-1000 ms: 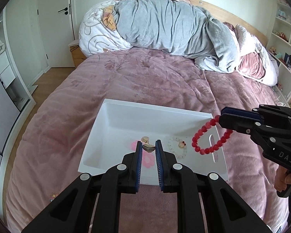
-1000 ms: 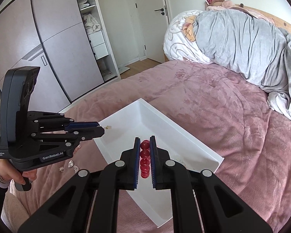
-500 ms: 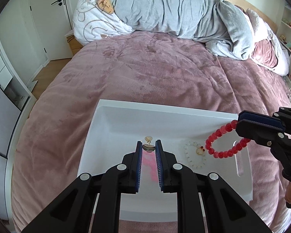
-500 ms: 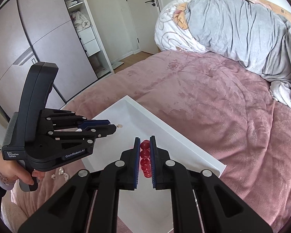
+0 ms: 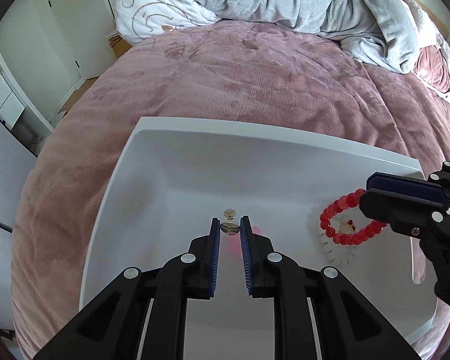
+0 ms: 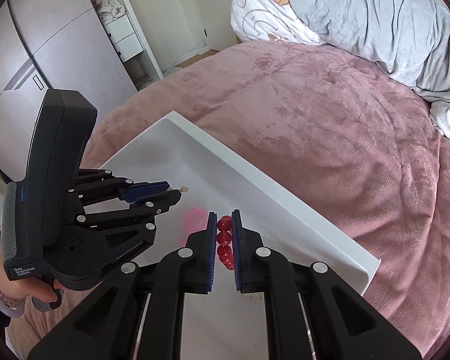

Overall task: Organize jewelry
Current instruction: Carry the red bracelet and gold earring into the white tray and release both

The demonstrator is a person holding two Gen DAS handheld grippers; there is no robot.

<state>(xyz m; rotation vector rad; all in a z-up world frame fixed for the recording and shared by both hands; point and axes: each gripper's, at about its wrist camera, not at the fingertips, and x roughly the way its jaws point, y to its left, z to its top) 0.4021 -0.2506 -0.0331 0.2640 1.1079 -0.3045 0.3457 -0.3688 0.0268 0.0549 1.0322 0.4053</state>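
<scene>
A wide bed [image 5: 255, 84] under a pink plush cover fills both views, with a grey duvet [image 5: 300, 0] heaped at its far end. On the near part of the bed sits a white tray [image 5: 153, 162], open-topped and shallow, and both tools hang over it.

The right gripper [image 6: 224, 231] is clenched on a red bead bracelet [image 5: 342, 222], whose loop dangles over the right part of the tray above a pale bead bracelet [image 5: 330, 249] lying on the tray floor. The left gripper [image 5: 230, 231] pinches a small gold earring [image 5: 229, 228] at its tips, its jaws standing only as far apart as the earring is wide (a little round stud shows just past them). It hangs near the tray's middle, above a pink flower-like item [image 6: 193, 219] on the floor there.

The step in hand looks like the drop-off: both pieces are carried over the tray and not yet set down. The next move would call for lowering each close to the floor before letting go, the bracelet eased down beside the pale one rather than across it, and the earring released low so that so light a piece does not bounce or cling to a pad.
</scene>
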